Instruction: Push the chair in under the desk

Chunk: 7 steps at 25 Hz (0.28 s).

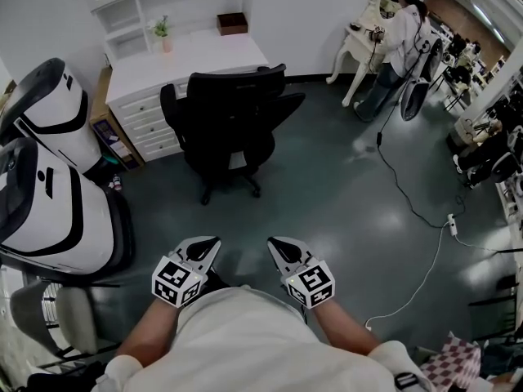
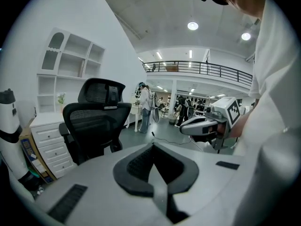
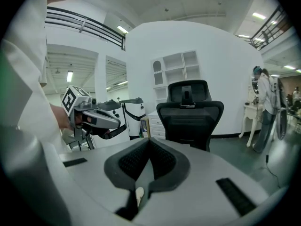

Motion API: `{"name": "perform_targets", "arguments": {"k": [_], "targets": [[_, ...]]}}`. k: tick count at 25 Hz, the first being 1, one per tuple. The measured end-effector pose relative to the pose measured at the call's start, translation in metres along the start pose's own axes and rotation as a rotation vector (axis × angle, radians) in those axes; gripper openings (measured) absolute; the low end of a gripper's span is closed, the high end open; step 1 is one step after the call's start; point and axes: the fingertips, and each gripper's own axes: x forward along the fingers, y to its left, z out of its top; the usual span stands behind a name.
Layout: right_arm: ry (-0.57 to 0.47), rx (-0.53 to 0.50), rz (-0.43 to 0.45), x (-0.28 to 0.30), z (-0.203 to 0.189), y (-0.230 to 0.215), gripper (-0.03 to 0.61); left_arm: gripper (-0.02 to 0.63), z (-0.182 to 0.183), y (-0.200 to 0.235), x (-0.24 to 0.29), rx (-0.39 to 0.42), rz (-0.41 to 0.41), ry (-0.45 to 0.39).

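A black mesh office chair stands on the dark floor in front of the white desk, its back toward me and its seat partly out from the desk. My left gripper and right gripper hang side by side close to my body, well short of the chair, both shut and empty. The left gripper view shows its closed jaws with the chair ahead to the left. In the right gripper view, closed jaws point at the chair straight ahead.
Two large white-and-black machines stand at the left beside the desk's drawers. A small wooden box and a plant sit on the desk. A person stands at a vanity table, back right. A cable runs across the floor.
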Motion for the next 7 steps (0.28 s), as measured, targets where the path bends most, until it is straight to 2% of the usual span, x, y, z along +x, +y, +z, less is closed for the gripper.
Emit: {"name": "perform_targets", "arguments": {"k": [7], "targets": [[0.002,-0.006,0.003,0.0013,-0.0016,-0.0028,0.003,-0.005,0.0004,-0.0023,0.0058,0.015,-0.01,0.011]]}}
